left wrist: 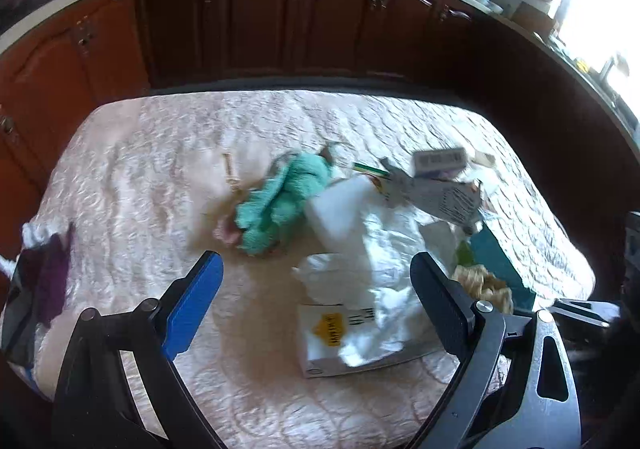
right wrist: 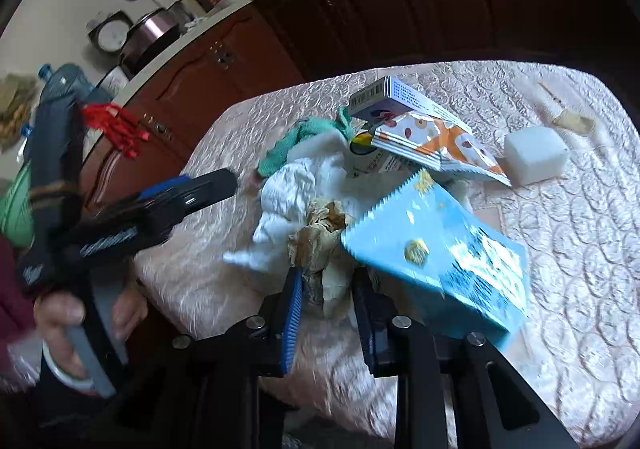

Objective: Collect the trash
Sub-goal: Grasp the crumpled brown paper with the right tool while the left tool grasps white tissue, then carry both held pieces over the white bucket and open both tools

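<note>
A heap of trash lies on the pink quilted table [left wrist: 132, 169]: a teal cloth [left wrist: 280, 197], crumpled white plastic [left wrist: 384, 281], a flat white box with a yellow label [left wrist: 332, 333], printed cartons [left wrist: 440, 185] and a blue snack bag [right wrist: 448, 249]. My left gripper [left wrist: 316, 269] is open above the white plastic and the box. It also shows in the right wrist view [right wrist: 208, 185]. My right gripper [right wrist: 328, 281] is shut on a crumpled brown paper wad [right wrist: 320, 237], with the blue bag leaning against it.
A white foam cube [right wrist: 536, 157], an orange-and-white snack packet [right wrist: 436, 149] and a small wooden stick [left wrist: 230, 173] lie on the table. Dark wooden cabinets [left wrist: 280, 21] run behind the table. A purple and white cloth [left wrist: 44, 269] hangs at the table's left edge.
</note>
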